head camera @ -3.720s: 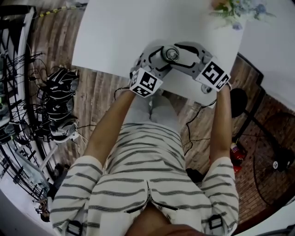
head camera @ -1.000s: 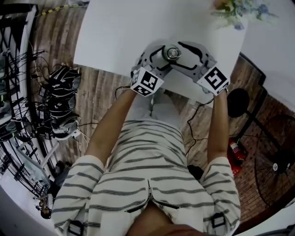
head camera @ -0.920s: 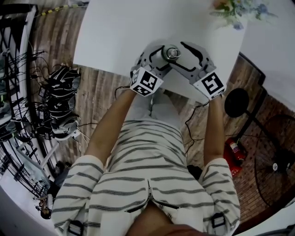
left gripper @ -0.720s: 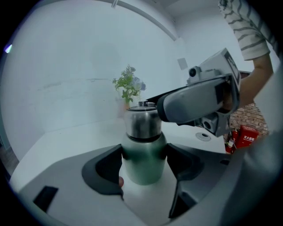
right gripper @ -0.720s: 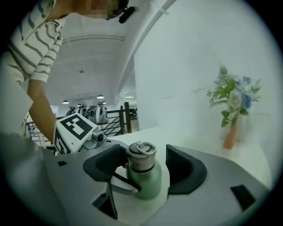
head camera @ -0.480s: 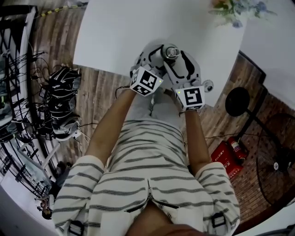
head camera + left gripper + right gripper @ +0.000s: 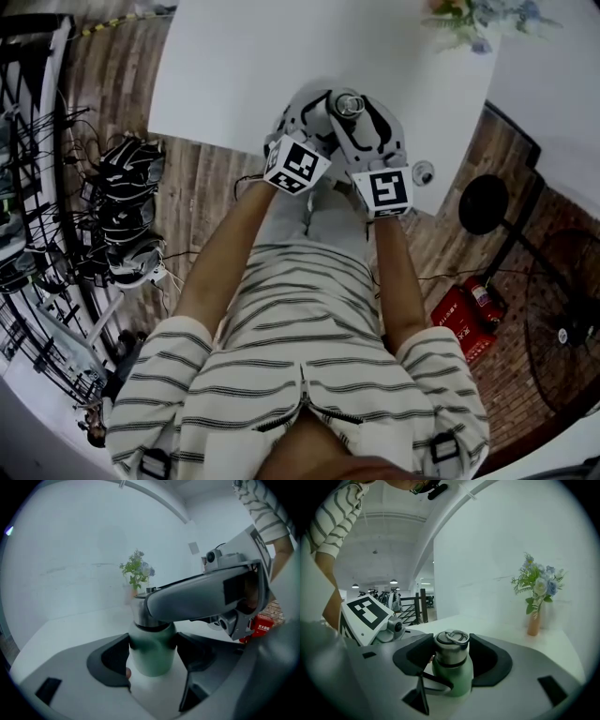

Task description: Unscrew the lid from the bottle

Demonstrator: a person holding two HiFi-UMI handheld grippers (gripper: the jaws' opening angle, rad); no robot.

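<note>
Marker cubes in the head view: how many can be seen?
2. One marker cube is at the near edge of the white table, left of centre; the other is just right of it, slightly lower. None seems hidden.

Looks like a robotics/data-collection lab, not a home. Head view: bare white table (image 7: 281, 56) on a wood-plank floor (image 7: 202, 197), with a tangle of cables and black gear (image 7: 122, 216) dumped mid-left beside a metal rack (image 7: 28, 112). Lower right has a red fire-extinguisher box (image 7: 466, 319) and a wire-caged fan (image 7: 562, 319). Right gripper view: plain white walls, and a big open hall at left with ceiling lights (image 7: 375, 583) and a railing (image 7: 410, 604). Only decor is a vase of flowers (image 7: 536, 597).
</note>
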